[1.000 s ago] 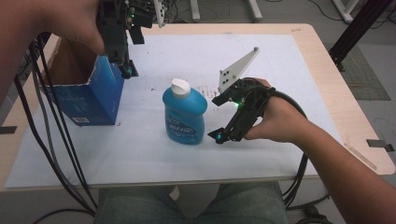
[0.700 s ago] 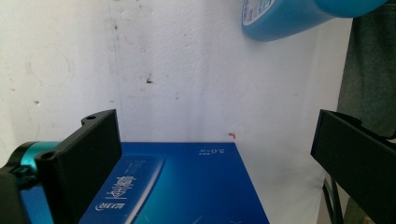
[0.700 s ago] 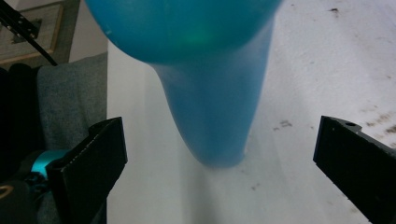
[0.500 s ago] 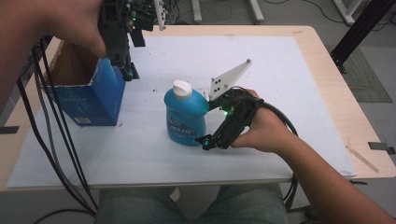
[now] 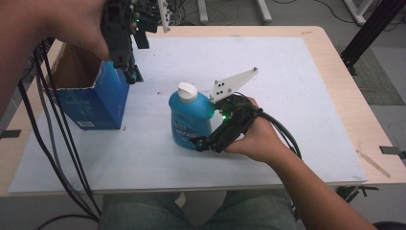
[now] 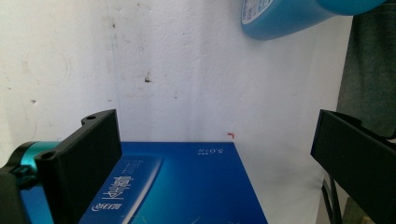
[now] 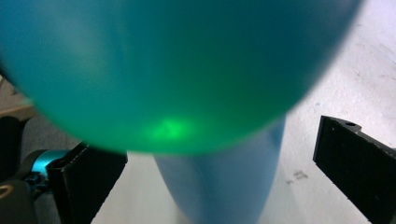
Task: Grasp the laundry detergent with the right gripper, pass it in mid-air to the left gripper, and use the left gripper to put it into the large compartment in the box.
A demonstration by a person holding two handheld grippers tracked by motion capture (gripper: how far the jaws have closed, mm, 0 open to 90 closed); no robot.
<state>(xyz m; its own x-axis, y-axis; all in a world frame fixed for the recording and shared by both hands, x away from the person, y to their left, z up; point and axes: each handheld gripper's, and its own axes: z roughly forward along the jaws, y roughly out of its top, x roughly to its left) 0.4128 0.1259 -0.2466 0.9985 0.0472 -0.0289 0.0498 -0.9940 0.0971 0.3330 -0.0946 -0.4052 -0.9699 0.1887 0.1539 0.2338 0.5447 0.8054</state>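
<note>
In the high view the blue box [image 5: 93, 98] blocks the left side and the blue bottle [image 5: 189, 120] stands mid-frame; bare white mat [image 5: 297, 86] lies open at right.

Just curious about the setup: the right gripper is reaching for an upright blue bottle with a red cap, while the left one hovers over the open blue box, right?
Nearly. The blue bottle's cap is white, not red, as the high view shows. The right gripper does reach it, and the left gripper hovers over the open blue box.

A blurred blue-green bottle [image 7: 173, 70] fills the upper and middle frame — very close to the lens, with a green glow on its underside near the centre. Its lower body narrows toward the bottom centre. The two black jaws stand wide apart at lower left and lower right, on either side of it. Pale tabletop [image 7: 369, 79] shows at right.
</note>
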